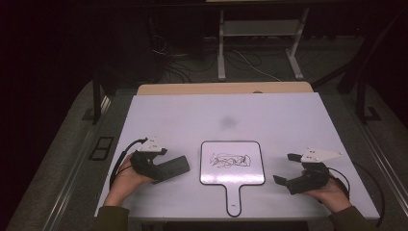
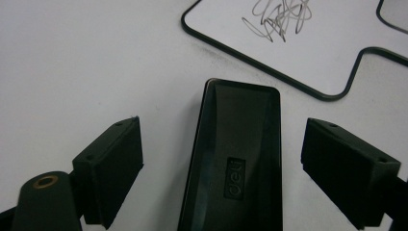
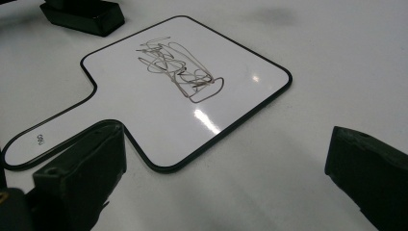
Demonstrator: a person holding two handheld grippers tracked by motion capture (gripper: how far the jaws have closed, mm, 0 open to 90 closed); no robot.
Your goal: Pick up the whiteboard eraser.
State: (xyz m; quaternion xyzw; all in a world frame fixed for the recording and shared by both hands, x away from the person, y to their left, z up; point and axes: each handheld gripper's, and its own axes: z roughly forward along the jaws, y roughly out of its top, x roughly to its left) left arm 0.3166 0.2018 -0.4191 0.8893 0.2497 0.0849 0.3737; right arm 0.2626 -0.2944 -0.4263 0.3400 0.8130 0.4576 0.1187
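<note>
A small paddle-shaped whiteboard (image 1: 232, 176) (image 2: 308, 53) (image 3: 144, 110) lies flat near the table's front edge, its handle toward me. A dark scribble (image 1: 231, 160) (image 3: 178, 72) covers its middle. To its left a black eraser (image 1: 174, 166) (image 2: 235, 159) (image 3: 84, 12) lies on the table. My left gripper (image 1: 166, 169) (image 2: 221, 139) straddles the eraser, with a gap showing between each pad and the eraser's sides. Right of the board, my right gripper (image 1: 286, 168) (image 3: 226, 144) rests open with bare table between its jaws.
The white tabletop (image 1: 192, 120) has a faint grey smudge (image 1: 227, 121) beyond the board. A wooden strip (image 1: 221, 88) runs along the far edge. Behind it, table legs and cables (image 1: 240, 60) stand on a dark floor.
</note>
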